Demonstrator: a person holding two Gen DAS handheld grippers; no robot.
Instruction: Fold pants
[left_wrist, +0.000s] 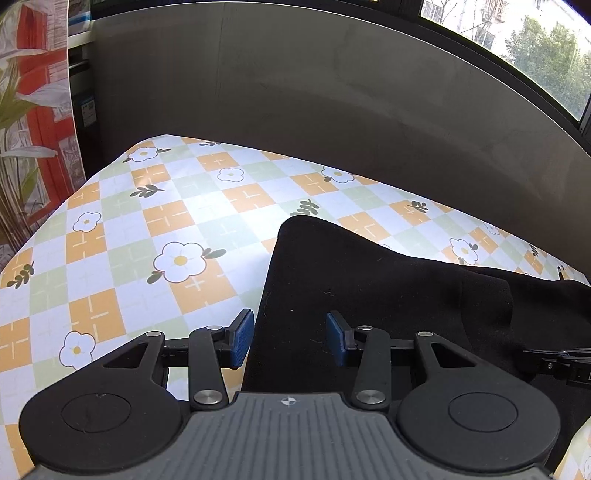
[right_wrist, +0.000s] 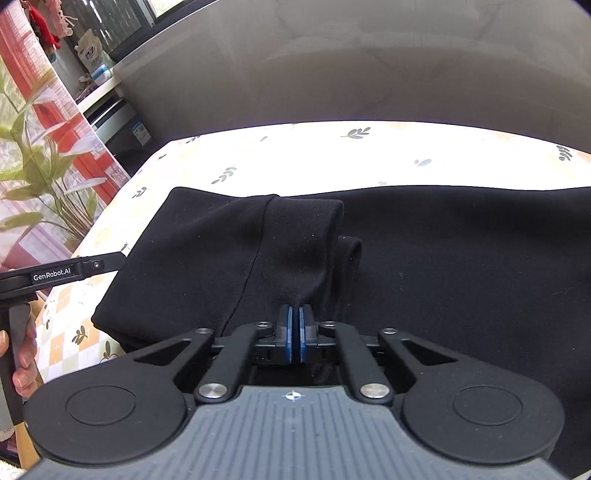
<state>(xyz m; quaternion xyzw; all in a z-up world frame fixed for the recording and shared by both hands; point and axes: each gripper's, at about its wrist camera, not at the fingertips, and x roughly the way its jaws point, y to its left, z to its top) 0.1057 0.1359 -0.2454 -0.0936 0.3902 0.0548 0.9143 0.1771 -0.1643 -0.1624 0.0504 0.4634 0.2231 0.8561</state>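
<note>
The black pants (right_wrist: 424, 258) lie long-ways across the flowery desk (left_wrist: 147, 221), the right claw (right_wrist: 294, 334) pinched together on a fold, the left claw (left_wrist: 290, 338) wide apart over their edge (holding nothing).

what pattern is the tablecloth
Orange, pale green and white checks with white flowers on the tablecloth, clearest in the left wrist view.

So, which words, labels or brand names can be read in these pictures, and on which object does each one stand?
"GenRobot.AI": white letters on the side of the left gripper, seen from the right wrist view.
White bag by the window: dark print, too blurred to read.
Blue sticker on the appliance front: too small to read.
Papers at the top left of the left wrist view: print unreadable.
</note>
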